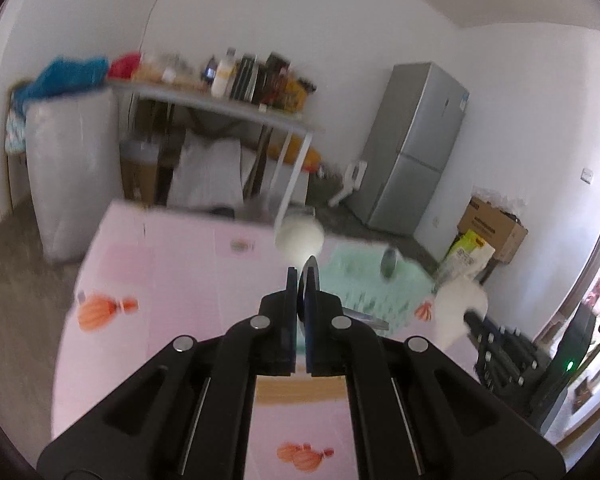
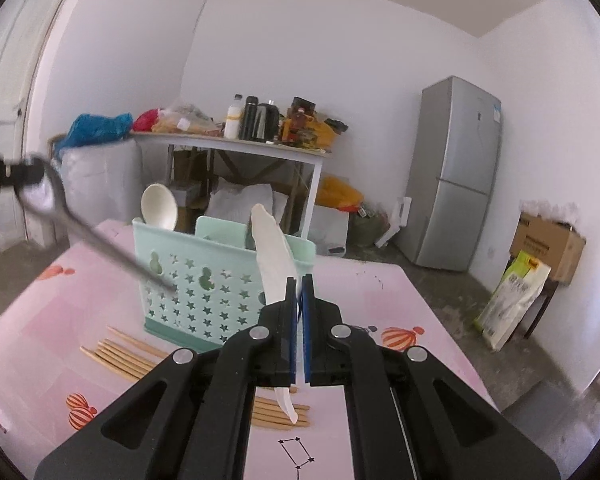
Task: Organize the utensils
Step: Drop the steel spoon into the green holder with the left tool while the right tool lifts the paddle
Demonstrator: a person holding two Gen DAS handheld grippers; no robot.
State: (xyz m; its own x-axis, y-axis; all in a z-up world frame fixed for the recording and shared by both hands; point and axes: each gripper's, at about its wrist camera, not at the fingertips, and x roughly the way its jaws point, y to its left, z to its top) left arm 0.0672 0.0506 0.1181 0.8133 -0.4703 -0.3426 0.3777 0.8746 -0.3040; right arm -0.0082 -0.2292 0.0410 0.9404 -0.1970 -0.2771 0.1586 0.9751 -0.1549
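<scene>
My left gripper (image 1: 301, 280) is shut on a metal spoon (image 1: 310, 270), held above the pink table; in the right wrist view the left gripper (image 2: 24, 176) carries that metal spoon (image 2: 100, 240) toward the basket. My right gripper (image 2: 299, 286) is shut on a white plastic spoon (image 2: 274, 256), held upright in front of the mint green star-cut utensil basket (image 2: 204, 292). A white ladle (image 2: 159, 206) stands in the basket. Several wooden chopsticks (image 2: 128, 354) lie on the table in front of the basket. In the left wrist view the basket (image 1: 364, 280) is blurred, with the right gripper (image 1: 476, 322) beside it.
The pink table (image 2: 380, 300) has a patterned cloth. Behind stand a cluttered white table (image 2: 236, 148), a grey fridge (image 2: 456, 176), a cardboard box (image 2: 548, 244) and bags on the floor.
</scene>
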